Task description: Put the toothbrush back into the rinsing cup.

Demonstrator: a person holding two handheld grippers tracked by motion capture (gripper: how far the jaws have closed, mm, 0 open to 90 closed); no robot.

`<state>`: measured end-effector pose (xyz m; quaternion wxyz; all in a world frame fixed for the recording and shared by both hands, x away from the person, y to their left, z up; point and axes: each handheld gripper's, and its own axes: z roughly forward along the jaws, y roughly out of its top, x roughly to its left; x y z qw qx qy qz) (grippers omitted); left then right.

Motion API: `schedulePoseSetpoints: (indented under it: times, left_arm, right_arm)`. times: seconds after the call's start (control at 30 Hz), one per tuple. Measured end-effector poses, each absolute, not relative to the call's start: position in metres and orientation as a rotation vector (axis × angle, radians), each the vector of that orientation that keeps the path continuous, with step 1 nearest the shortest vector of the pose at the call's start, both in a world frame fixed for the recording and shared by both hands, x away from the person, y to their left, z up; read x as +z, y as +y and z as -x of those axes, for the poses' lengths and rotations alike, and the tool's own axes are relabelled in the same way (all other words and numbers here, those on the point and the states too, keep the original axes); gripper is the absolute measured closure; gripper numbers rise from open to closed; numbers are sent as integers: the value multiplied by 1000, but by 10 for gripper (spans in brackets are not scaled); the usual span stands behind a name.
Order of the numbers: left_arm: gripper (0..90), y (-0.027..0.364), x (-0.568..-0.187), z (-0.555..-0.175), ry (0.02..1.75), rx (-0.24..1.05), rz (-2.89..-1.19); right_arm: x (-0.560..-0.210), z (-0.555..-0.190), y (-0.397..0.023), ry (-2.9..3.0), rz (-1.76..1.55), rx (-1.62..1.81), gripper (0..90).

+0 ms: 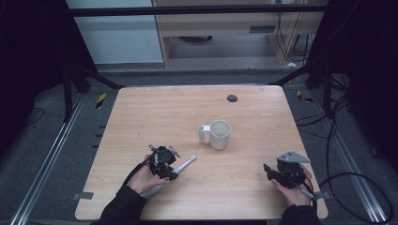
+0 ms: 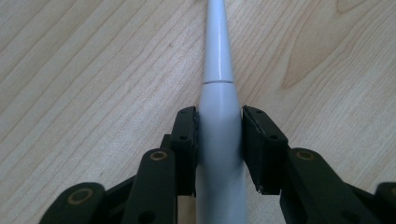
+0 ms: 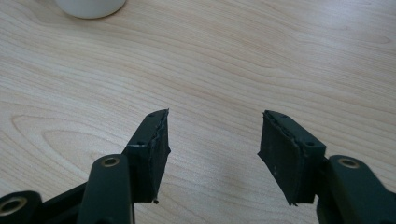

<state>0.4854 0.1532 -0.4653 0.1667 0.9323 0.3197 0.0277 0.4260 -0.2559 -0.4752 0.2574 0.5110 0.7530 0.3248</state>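
A pale grey-blue tapered handle (image 1: 187, 162) lies slanted across the near left of the wooden table (image 1: 155, 112). My left gripper (image 1: 172, 174) is shut on the handle's thick part (image 2: 219, 140). The thin end (image 2: 217, 37) runs on ahead over the wood, and its tip is cut off by the frame. A white mug (image 1: 219, 134) stands upright mid-table with its handle to the left, a short way beyond the thin end. My right gripper (image 1: 268, 170) rests near the front right edge, open, with bare wood between its pads (image 3: 214, 128). The mug's base (image 3: 91, 7) shows far ahead of it.
A small dark round disc (image 1: 232, 98) sits near the table's back edge. Cables (image 1: 338, 154) trail over the floor to the right of the table. A strip of grey tape (image 1: 82, 195) marks the front left corner.
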Motion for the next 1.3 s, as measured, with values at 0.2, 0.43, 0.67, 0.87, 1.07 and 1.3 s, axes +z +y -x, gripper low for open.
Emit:
schedulePoseSetpoints:
  times: [0.2, 0.43, 0.67, 0.87, 1.07, 1.3]
  left_arm:
    - [662, 152, -466, -487, 909, 69, -2663]
    - [668, 150, -466, -487, 900, 74, -2676]
    - [672, 153, -462, -486, 906, 62, -2651]
    - [673, 160, -448, -482, 908, 74, -2599]
    - [674, 166, -436, -478, 903, 114, -2554]
    - [675, 173, -415, -471, 893, 169, -2486]
  right_arm:
    - [-475, -426, -256, 2046, -1382, 876, 421]
    - [-475, -426, -256, 2045, -1379, 877, 419]
    - [-476, -427, -258, 2044, -1382, 878, 420]
    - [-475, -426, -259, 2041, -1394, 882, 421]
    - [-475, -426, -259, 2040, -1395, 881, 422]
    - [-475, -426, -259, 2038, -1401, 885, 423]
